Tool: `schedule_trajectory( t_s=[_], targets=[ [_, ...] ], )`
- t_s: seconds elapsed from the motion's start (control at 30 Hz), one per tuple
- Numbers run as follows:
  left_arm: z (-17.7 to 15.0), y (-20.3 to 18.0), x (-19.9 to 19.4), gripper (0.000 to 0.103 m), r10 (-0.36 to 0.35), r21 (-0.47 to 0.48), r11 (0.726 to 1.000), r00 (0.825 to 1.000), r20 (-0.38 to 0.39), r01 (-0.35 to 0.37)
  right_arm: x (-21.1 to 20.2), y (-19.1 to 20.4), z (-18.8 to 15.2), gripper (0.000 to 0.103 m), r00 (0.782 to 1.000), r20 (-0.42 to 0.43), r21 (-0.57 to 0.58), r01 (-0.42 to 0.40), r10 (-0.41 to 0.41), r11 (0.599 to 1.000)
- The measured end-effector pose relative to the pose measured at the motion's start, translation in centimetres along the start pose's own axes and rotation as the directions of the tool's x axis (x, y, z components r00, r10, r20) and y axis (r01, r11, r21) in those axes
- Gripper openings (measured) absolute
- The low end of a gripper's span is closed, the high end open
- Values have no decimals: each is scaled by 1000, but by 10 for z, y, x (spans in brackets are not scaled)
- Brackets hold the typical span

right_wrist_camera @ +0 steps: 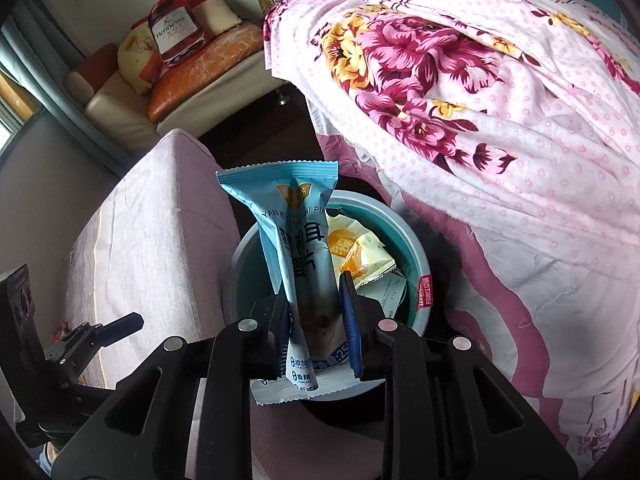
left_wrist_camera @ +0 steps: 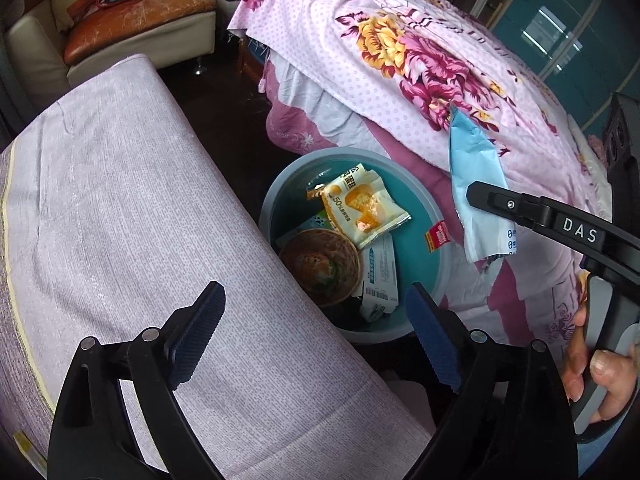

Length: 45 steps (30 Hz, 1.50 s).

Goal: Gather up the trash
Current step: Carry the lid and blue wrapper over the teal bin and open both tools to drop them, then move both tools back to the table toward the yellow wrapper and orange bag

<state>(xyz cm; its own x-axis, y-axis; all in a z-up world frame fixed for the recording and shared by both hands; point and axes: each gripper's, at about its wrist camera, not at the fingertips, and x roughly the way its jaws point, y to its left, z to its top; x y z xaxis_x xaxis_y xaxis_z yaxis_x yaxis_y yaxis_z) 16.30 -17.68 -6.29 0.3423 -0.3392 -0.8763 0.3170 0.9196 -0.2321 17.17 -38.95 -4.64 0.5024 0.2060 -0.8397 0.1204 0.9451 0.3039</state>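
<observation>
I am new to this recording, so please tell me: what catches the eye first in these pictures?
The pale blue snack wrapper stands out first, pinched in the right tool above the round bin. The bin already holds a yellow cake wrapper and a round bowl. Behind lies a bright floral bedsheet, and the left tool is open and empty.

bin (left_wrist_camera: pixel 424 216) between sofa (left_wrist_camera: pixel 140 208) and bed (left_wrist_camera: pixel 460 80)

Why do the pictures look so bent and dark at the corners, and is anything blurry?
Left wrist view: fisheye lens curves the lilac cushion, corners fall black, bin sharp, soft daylight. Right wrist view: same bending of the floral bedspread, blue wrapper crisp between the jaws; far sofa slightly soft, no glare.
</observation>
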Motion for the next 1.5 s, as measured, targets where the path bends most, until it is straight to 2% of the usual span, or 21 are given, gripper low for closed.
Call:
schedule_trajectory(
  t_s=[0.03,0.07,0.13,0.23,0.4,0.9,1.03,1.37,1.5],
  targets=[
    [-1,2,-1,92,1,-4,1000,1000,1,-1,0,2,0,35,1000,0,-4,-3,3,1000],
    [-2,3,-2,92,2,-8,1000,1000,2,-2,0,5,0,50,1000,2,-8,-1,1,1000],
    [-4,7,-3,92,1,-15,1000,1000,1,-1,-1,9,-1,64,1000,8,-18,7,-7,1000],
    [-8,11,-5,92,-2,-27,1000,1000,-5,2,-1,16,-3,73,1000,-2,-28,13,-13,1000],
    [-16,20,-10,92,-7,-45,999,1000,-6,7,-5,25,-7,77,999,-24,-39,28,-29,999],
    [-42,49,-41,93,-17,-101,995,999,35,21,-19,64,-26,79,997,-53,-97,56,-61,994],
    [-51,63,-53,93,-7,-124,992,999,53,13,-24,76,-31,82,997,-48,-120,58,-64,991],
    [-80,102,-84,93,18,-188,982,995,96,0,-33,118,-45,83,996,-56,-198,52,-64,979],
    [-93,122,-99,93,36,-218,976,993,111,-11,-33,140,-53,83,997,-70,-229,25,-42,973]
  ],
)
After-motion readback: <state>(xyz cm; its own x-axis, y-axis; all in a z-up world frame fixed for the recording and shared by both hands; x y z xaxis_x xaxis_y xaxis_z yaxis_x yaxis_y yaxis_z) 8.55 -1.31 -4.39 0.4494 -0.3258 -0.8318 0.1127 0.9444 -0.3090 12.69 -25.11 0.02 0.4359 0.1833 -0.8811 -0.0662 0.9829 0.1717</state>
